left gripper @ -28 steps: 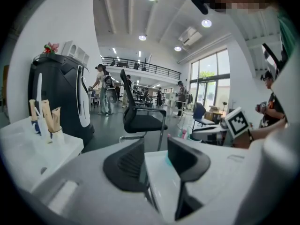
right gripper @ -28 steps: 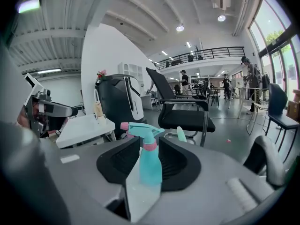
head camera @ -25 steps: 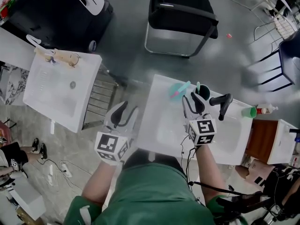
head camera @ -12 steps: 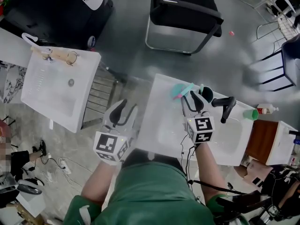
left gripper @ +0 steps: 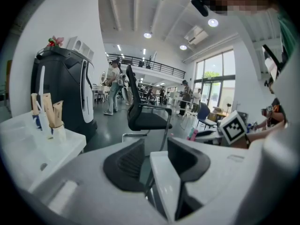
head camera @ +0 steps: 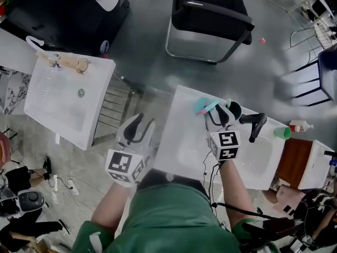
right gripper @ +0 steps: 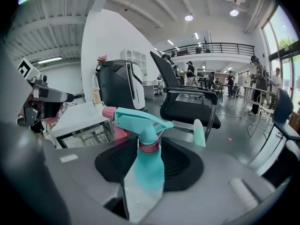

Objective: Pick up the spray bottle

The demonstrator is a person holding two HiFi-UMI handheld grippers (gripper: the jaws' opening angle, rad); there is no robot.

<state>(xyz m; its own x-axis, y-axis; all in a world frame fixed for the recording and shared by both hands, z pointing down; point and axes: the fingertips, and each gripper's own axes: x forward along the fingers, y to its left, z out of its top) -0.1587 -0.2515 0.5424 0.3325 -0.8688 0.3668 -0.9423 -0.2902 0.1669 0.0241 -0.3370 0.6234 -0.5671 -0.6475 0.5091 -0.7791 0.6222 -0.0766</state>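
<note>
Spray bottle (right gripper: 147,175) farther across white table (head camera: 181,141), black chair (head camera: 213,10) beyond.

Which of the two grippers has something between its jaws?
The right gripper: the teal spray bottle stands between its jaws. The left gripper has nothing there.
</note>
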